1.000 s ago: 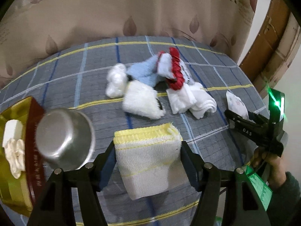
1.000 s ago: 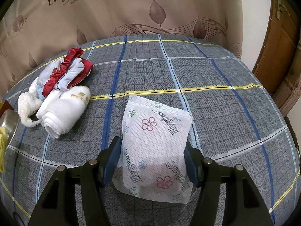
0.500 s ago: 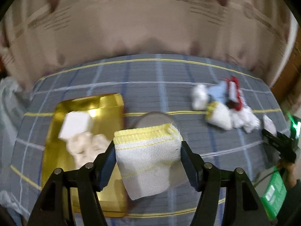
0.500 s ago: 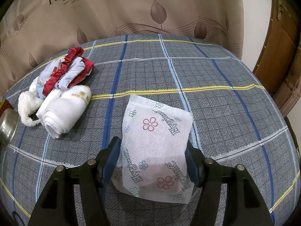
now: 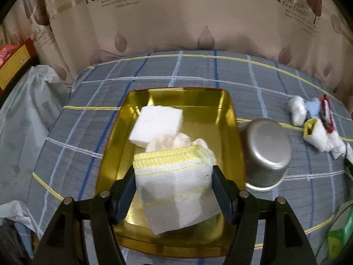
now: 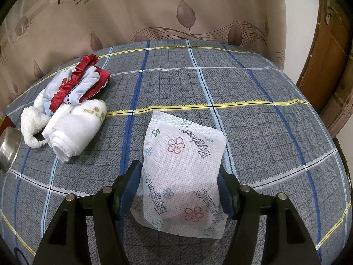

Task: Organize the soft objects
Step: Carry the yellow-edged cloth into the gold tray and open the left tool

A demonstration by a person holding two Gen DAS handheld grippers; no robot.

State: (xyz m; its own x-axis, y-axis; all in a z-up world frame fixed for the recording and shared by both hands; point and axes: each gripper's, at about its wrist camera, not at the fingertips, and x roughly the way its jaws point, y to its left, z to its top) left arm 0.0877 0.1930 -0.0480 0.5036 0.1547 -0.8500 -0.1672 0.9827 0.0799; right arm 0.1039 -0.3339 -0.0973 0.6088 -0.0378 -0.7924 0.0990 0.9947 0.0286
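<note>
Left wrist view: the curtain (image 5: pixel 176 22) behind reads "Romantic feeling", partly blurred. The left tool (image 5: pixel 174 190) is clamped on a folded white mesh cloth (image 5: pixel 176 190) with a yellow hem, held tilted downward above a gold tray (image 5: pixel 229 114). In the tray lie a white square pad (image 5: pixel 156 125) and a crumpled cream cloth (image 5: pixel 174 141). A steel bowl (image 5: pixel 267 152) lies tipped just beside the tray on the plaid tabletop (image 5: pixel 88 114).

Right wrist view: the right tool (image 6: pixel 178 190) holds a white packet (image 6: pixel 183 172) printed "Hygiene" with small flowers, pointing down at the tabletop. A rolled white towel (image 6: pixel 75 128) reads "SHOE SHINE", possibly; a red-and-white fabric bundle (image 6: pixel 79 81) lies touching it.
</note>
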